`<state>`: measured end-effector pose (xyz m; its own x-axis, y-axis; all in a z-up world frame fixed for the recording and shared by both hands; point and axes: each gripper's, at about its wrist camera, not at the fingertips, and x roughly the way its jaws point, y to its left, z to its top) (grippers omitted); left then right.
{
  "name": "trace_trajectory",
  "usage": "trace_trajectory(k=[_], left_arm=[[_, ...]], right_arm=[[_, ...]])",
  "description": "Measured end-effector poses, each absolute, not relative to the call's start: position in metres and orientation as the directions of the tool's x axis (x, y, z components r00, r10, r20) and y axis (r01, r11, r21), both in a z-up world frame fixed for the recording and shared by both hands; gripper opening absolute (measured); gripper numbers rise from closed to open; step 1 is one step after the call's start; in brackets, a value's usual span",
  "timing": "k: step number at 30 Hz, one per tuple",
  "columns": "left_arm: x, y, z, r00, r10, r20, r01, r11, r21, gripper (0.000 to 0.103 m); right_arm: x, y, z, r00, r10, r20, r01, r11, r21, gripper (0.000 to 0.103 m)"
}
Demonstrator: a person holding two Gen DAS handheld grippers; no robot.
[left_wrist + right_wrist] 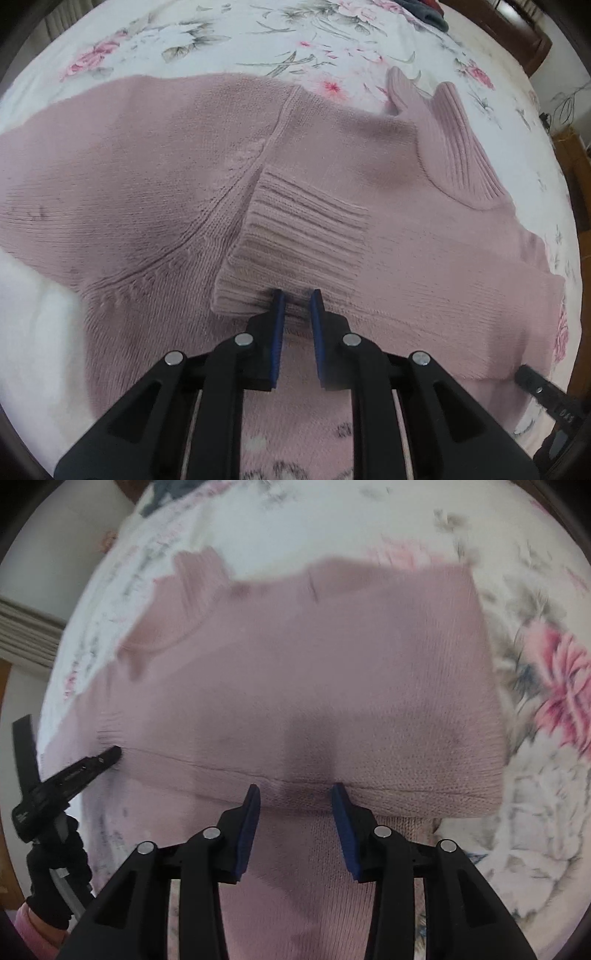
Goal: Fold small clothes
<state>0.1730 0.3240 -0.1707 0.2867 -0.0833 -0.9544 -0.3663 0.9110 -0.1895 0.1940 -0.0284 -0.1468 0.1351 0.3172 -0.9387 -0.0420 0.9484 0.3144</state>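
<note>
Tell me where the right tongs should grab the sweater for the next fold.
Probably the folded edge of the sweater, right ahead of the right tongs. It is a thick doubled roll raised off the layer below, so the open jaws could close over it coming straight in from the near side. The left tongs sit at the ribbed cuff.
</note>
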Motion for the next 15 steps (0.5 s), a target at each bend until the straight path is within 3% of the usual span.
trace_trajectory(k=[8,10,11,12,15], left_arm=[[0.166,0.342,-0.158,0.288,-0.134,-0.948,-0.363,0.901,-0.238,0.016],[0.149,0.358,-0.144,0.318,-0.132,-0.939,-0.374,0.892,-0.252,0.03],[0.138,0.371,-0.136,0.34,-0.118,-0.933,-0.39,0.885,-0.254,0.042],[0.125,0.389,-0.129,0.356,-0.098,-0.929,-0.414,0.875,-0.25,0.046],[0.093,0.445,-0.122,0.359,-0.053,-0.932,-0.5,0.832,-0.24,0.046]], right_arm=[[0.197,-0.013,-0.141,0.136,0.27,-0.953,-0.065,0.963,0.263,0.047],[0.196,-0.006,-0.128,0.157,0.319,-0.935,-0.067,0.948,0.312,0.047],[0.194,0.0,-0.12,0.166,0.345,-0.924,-0.074,0.938,0.337,0.049],[0.191,0.007,-0.116,0.17,0.36,-0.917,-0.081,0.933,0.351,0.052],[0.183,0.038,-0.105,0.154,0.407,-0.9,-0.143,0.911,0.387,0.055]])
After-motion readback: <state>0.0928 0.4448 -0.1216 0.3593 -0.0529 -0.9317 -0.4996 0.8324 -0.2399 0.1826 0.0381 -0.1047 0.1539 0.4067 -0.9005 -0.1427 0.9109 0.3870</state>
